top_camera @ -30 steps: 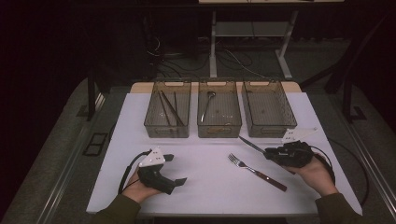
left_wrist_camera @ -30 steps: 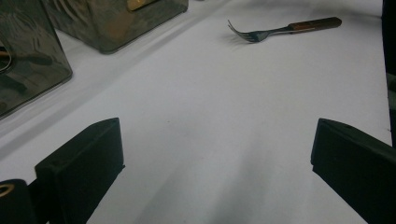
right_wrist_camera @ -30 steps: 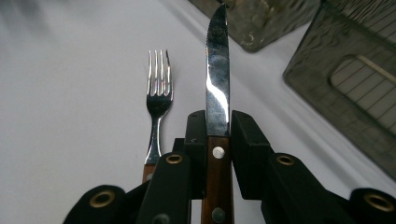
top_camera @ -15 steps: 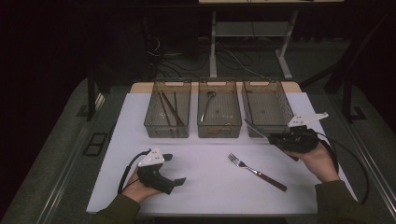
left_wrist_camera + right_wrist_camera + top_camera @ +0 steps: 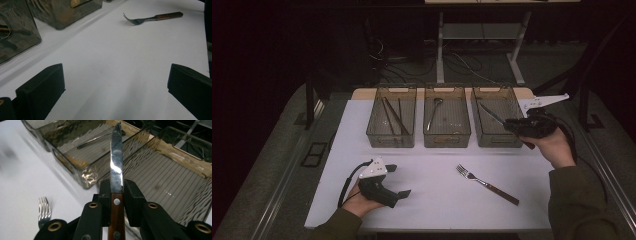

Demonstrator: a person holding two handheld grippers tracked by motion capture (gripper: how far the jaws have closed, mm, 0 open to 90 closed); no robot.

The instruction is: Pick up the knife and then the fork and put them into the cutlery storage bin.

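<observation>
Your left gripper (image 5: pixel 398 181) rests low on the white table (image 5: pixel 437 200), jaws spread wide with nothing between them. Farther out lies the fork (image 5: pixel 486 184). Beyond it, your right gripper (image 5: pixel 511 125) clamps the knife (image 5: pixel 116 167), blade over the right-hand bin (image 5: pixel 497 120).

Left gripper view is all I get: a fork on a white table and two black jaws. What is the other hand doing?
Observer: The right gripper is clamped on a knife where the blade meets the wooden handle.
Operator: Where is that knife pointing?
Observer: Its blade reaches over the right-hand bin of three clear bins at the back of the table.
Operator: Anything in that bin already?
Observer: Its ribbed floor looks bare in the right gripper view.
Operator: And the other bins?
Observer: The middle bin holds a spoon; the left bin holds long thin sticks, perhaps chopsticks.
</observation>
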